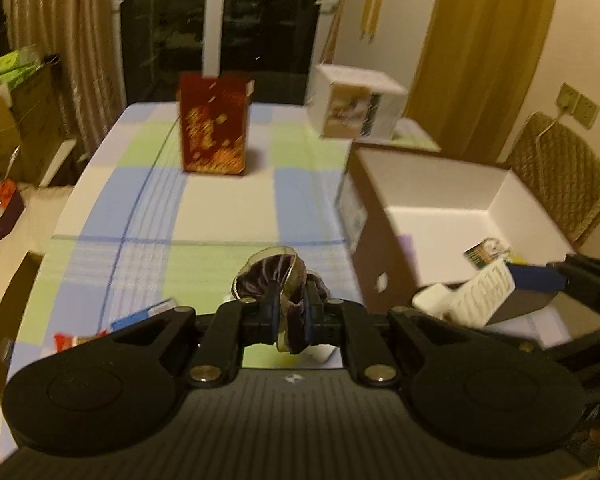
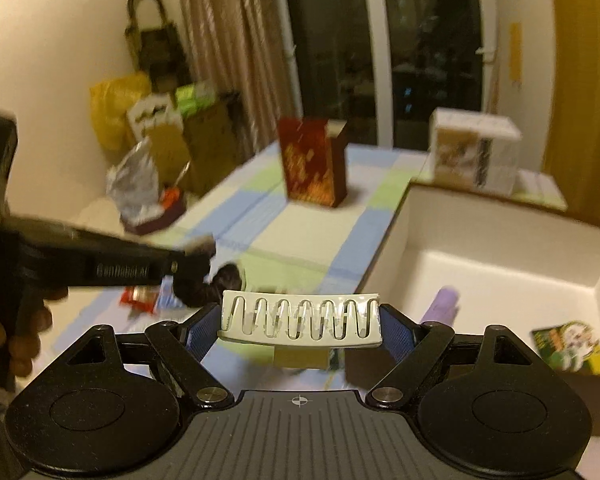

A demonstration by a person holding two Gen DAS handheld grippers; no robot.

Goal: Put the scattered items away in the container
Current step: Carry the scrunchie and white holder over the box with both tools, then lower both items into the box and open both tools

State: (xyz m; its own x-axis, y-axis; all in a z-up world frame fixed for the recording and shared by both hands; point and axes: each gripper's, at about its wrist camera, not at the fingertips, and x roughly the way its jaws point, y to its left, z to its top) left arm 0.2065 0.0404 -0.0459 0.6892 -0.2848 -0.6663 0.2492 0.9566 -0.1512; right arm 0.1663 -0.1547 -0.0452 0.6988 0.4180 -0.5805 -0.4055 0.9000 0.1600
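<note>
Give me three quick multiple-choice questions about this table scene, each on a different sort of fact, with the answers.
1. Where is the green card?
A. Inside the white box
B. On the checked tablecloth
C. On the red box

2. What colour is the hair clip?
A. Black
B. White
C. Red

3. What is the left gripper doing?
A. Hanging open
B. Shut on a purple scrunchie
C. Shut on a card

Answers:
1. A, the green card lies on the floor of the white box.
2. B, the hair clip between the right gripper fingers is white.
3. B, the left gripper pinches the purple scrunchie.
</note>
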